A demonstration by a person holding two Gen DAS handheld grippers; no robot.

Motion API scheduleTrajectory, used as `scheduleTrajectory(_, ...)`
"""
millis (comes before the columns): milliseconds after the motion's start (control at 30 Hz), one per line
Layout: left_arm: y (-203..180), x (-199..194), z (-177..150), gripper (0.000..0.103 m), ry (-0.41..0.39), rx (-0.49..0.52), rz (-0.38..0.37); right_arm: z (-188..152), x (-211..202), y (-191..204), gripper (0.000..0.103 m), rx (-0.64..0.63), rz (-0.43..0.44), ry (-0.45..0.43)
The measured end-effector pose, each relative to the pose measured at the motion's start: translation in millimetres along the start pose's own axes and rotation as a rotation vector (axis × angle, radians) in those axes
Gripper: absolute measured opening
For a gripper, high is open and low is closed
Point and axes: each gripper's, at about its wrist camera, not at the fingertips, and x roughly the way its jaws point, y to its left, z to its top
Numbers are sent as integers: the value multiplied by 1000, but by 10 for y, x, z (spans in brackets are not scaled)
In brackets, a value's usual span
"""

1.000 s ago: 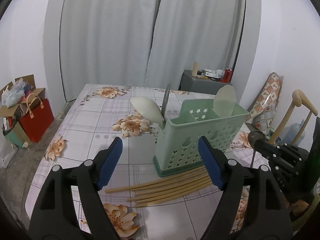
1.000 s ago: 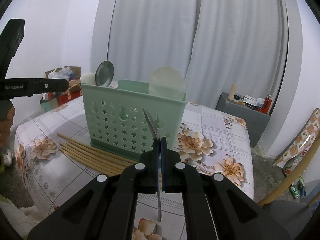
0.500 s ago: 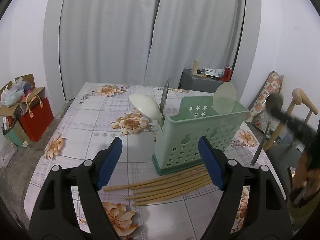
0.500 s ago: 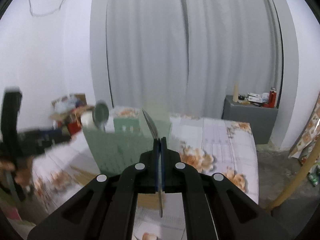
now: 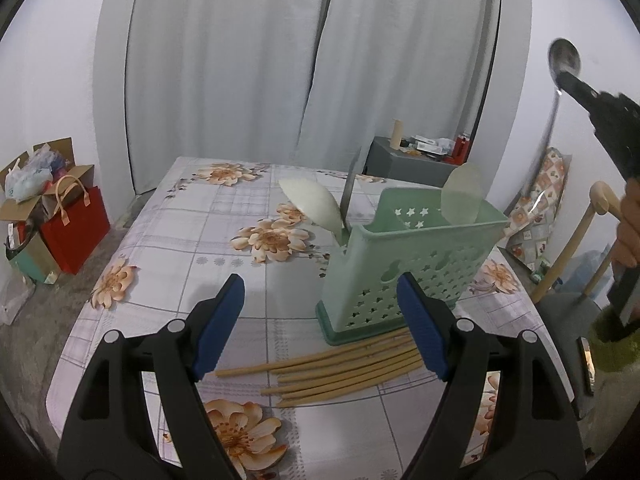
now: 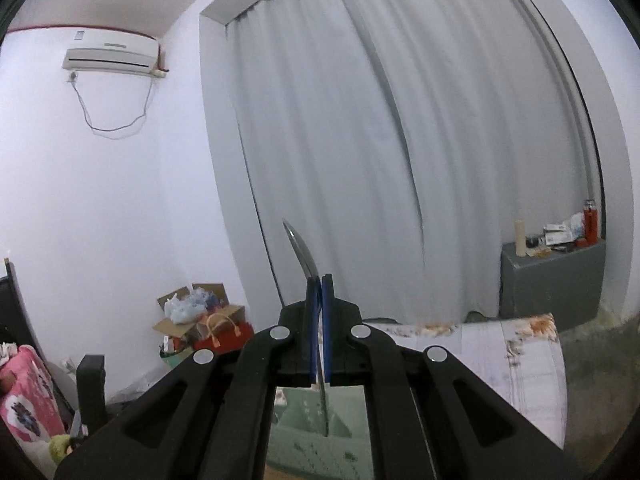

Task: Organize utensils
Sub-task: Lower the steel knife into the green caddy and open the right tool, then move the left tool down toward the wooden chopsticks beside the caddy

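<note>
- The right gripper (image 6: 319,280) is clamped tight on a metal spoon (image 6: 301,252); its blue pads pinch the handle just under the bowl, which sticks up past the fingertips while the handle hangs down below them.
- A second ago that spoon was held low, right in front of the green utensil holder (image 5: 412,256); now it is lifted well up, and from the left gripper's camera its bowl (image 5: 564,60) shows high against the wall at the right edge, above the holder's rim.
- From its own camera, the right gripper now looks out almost level at the curtain (image 6: 400,140) and the air conditioner (image 6: 112,56), where before it faced the holder's starred side; the holder shows only as a green patch at the bottom, under the spoon's handle.
- The left gripper (image 5: 322,324) has barely shifted: its jaws stand wide apart with nothing between them, hovering over the floral tablecloth (image 5: 180,248) in front of the holder.
- The holder stands upright on the table as before, with a pale rice paddle (image 5: 316,204), a metal blade or handle (image 5: 349,192) and a round translucent piece (image 5: 462,194) poking out; I cannot tell what that blade is.
- The chopsticks (image 5: 332,368) lie in a loose bundle on the cloth against the holder's near base, unmoved.
- A hand (image 5: 628,232) grips the right tool at the picture's edge.
</note>
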Motion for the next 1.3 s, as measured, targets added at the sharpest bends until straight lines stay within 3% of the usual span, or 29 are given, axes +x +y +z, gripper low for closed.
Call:
scheduleTrajectory(300,47,10,-6,74,4,-7,11,-406,414,-276,2,21,-34,91)
scheduleTrajectory(633,50,53,-14,74,12,-9,9,-876,424,-520,7,98,-71,258)
scheduleTrajectory(667,51,54,-13,74,13,-9,8,-899,400,-527,8,102,-70,257)
scheduleTrajectory(733,46,68,-16,74,16,-9,8,-912,325,-548,35,113,-82,250)
scheduleTrajectory(800,42,71,-22,74,17,-9,8,-908,226,-576,43,128,-95,224)
scheduleTrajectory(1067,65,79,-57,74,18,-20,6,-1006,-20,-650,48,231,-104,232)
scheduleTrajectory(1300,90,103,-74,74,34,-34,8,-1285,-88,-529,48,221,-102,362)
